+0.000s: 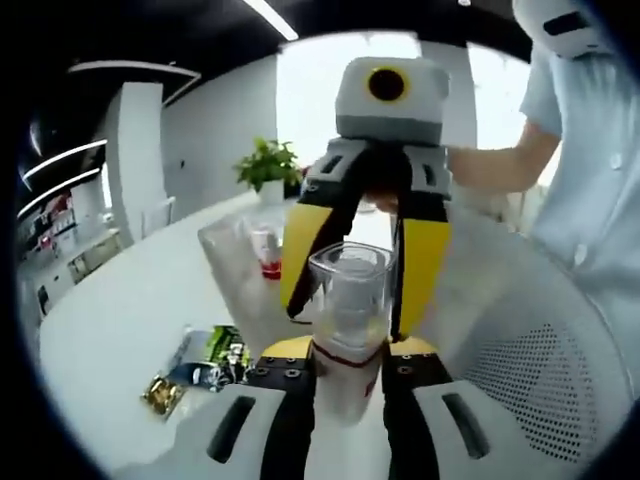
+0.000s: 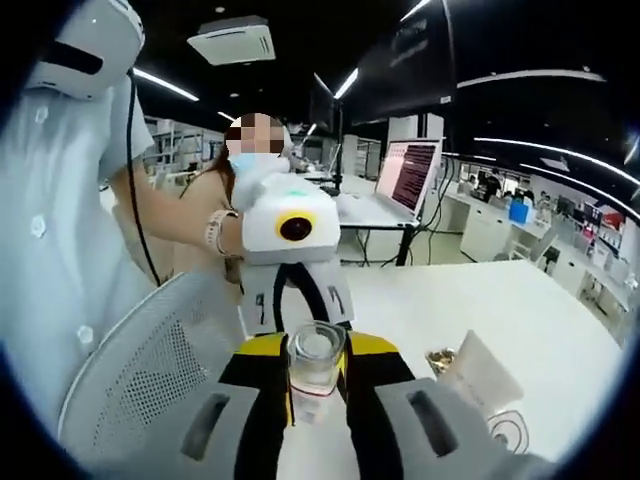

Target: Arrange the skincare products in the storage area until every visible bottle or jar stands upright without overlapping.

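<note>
My left gripper [image 1: 335, 375] has its jaws clamped on the lower body of a clear bottle [image 1: 348, 320], just under the red band, and the bottle stands up between them, lifted above the white table [image 1: 120, 320]. My right gripper [image 2: 317, 385] meets it from the far side: its yellow-and-black jaws sit close on either flank of the clear square cap [image 2: 316, 352], and from the right gripper view they look closed on it, though I cannot see the contact itself.

I judge the bottle to be light and stiff, hard plastic or glass with smooth, slick walls, so a hard squeeze could make it shoot out or twist. The square cap gives flat faces to bite on; the body below the band is the safer hold, low and near the weight. If the cap is loose, pulling on it alone may part it from the bottle.

Farther out on the table lie a clear container [image 1: 245, 255] with something red inside, and a few small sachets [image 1: 200, 370], near each other and apart from my jaws. A mesh chair back [image 1: 530, 370] is close beside me.
</note>
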A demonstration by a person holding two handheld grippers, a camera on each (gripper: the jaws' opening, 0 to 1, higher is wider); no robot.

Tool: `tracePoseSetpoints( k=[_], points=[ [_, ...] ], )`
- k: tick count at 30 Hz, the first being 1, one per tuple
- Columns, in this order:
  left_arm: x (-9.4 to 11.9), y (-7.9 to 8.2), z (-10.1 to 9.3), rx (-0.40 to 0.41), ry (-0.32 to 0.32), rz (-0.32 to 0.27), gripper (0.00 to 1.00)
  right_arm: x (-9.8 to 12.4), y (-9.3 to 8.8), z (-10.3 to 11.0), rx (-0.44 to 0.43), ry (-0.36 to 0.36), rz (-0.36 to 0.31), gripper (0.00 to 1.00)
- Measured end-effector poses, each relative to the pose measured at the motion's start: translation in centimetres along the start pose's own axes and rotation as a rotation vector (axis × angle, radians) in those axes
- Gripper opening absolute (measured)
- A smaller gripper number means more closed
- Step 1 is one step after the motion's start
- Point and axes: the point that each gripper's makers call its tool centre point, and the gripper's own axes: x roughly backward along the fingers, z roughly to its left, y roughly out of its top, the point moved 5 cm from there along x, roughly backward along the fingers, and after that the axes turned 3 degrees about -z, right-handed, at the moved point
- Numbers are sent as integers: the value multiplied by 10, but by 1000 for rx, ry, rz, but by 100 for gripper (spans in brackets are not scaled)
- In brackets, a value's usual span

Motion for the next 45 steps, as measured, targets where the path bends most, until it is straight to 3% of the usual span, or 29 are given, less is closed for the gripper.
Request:
tracePoseSetpoints(
  k=[3, 10, 16, 19, 22, 29, 30, 36, 40, 45],
  points=[
    [-1, -6, 3, -3, 14, 9, 21, -1, 1, -4, 32, -66, -2, 26],
    [-3, -24, 25, -21, 106, 7, 21, 6, 2, -4, 11, -88, 2, 25],
    [-10, -34, 30, -46, 101, 39, 21, 8, 3, 3, 16, -113, 8, 25],
    [-13, -39, 35, -64, 127, 42, 21, 16, 4, 2, 20, -149, 9, 24],
    [-16, -43, 37, -22, 126, 12, 22, 26, 2, 2, -1, -191, 4, 25],
    [-23, -52, 40, -18, 118, 12, 22, 50, 1, 6, -55, -256, -17, 25],
    [-24, -50, 41, -16, 123, -14, 22, 55, 1, 6, -61, -275, -24, 25],
    [-23, -51, 47, -8, 158, -44, 22, 84, 0, -3, -73, -383, -41, 25],
    [-23, -50, 44, -23, 157, -40, 22, 100, 0, -8, -82, -452, -53, 25],
    [-24, -50, 42, -45, 160, -32, 22, 115, -13, -13, -118, -513, -36, 27]
  ],
)
